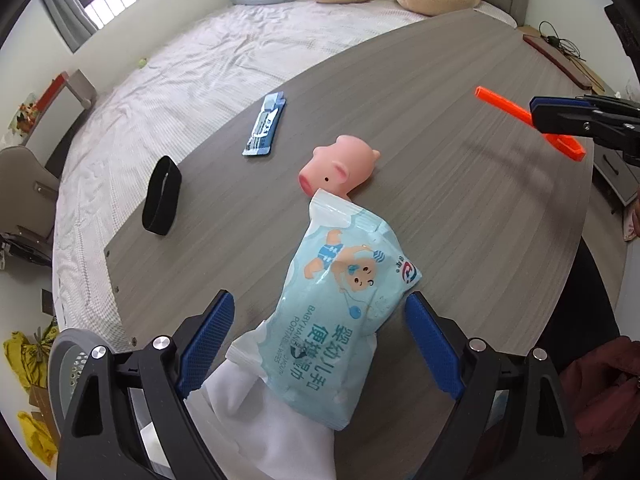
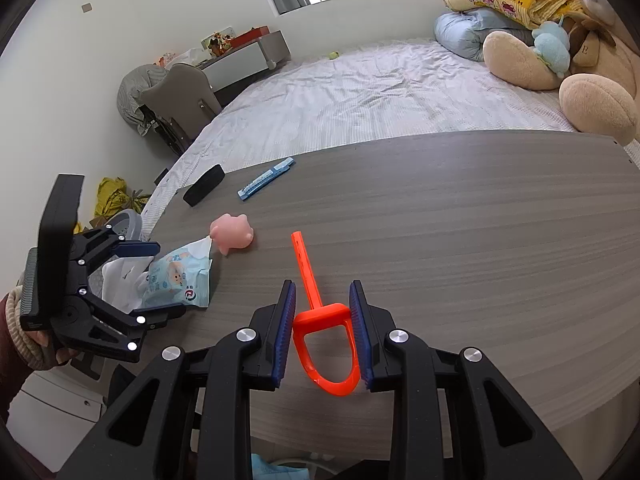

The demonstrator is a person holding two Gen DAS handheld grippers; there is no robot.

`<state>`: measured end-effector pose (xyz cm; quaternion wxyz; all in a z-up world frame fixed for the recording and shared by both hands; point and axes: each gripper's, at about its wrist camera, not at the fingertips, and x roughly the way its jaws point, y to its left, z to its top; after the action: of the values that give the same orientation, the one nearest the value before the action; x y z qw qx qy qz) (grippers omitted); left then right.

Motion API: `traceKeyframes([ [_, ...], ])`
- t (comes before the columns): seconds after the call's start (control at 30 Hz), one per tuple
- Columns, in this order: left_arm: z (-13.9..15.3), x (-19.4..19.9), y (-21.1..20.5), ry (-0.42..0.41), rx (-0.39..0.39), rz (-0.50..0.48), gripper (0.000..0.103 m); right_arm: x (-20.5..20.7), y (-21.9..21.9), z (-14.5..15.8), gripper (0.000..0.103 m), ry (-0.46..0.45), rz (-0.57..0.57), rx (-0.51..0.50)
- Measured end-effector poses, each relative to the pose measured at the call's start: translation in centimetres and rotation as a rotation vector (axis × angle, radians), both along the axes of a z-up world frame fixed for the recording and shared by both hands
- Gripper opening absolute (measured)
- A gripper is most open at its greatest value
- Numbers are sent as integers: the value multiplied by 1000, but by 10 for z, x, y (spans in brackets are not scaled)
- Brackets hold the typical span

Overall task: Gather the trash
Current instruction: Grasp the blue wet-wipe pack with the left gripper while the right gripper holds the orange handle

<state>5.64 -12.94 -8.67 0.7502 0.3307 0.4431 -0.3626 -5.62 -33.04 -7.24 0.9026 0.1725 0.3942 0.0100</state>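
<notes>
A: In the left wrist view, what is shown?

B: The left gripper [image 1: 320,344] is spread wide around the wipes packet [image 1: 340,316], which lies at the table's [image 1: 460,240] near edge, partly over a white bag [image 1: 256,432]; no pad is seen pressing it. A pink pig toy [image 1: 340,168] sits just beyond.

A: And the right wrist view?

B: The right gripper [image 2: 322,332] is pinched on the orange tool [image 2: 320,320], its handle loop held between the pads, probably to keep it clear of the table.
</notes>
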Motion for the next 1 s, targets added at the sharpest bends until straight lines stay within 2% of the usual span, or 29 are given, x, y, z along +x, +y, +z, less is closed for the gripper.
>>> traceKeyframes([
  [0.33, -8, 4, -3, 28, 2, 7, 85, -2, 1, 2, 27, -3, -1, -1],
  [0.4, -9, 3, -4, 37, -7, 8, 82, -4, 1, 3, 27, -6, -3, -1],
  [0.53, -7, 5, -6, 81, -37, 24, 61, -7, 0, 5, 27, -11, -5, 0],
  [0.77, -1, 3, -3, 102, -64, 80, 52, -12, -4, 8, 27, -23, -10, 5],
  [1.0, 28, -2, 7, 72, -149, 139, 51, -14, -1, 15, 27, -39, 0, 3],
])
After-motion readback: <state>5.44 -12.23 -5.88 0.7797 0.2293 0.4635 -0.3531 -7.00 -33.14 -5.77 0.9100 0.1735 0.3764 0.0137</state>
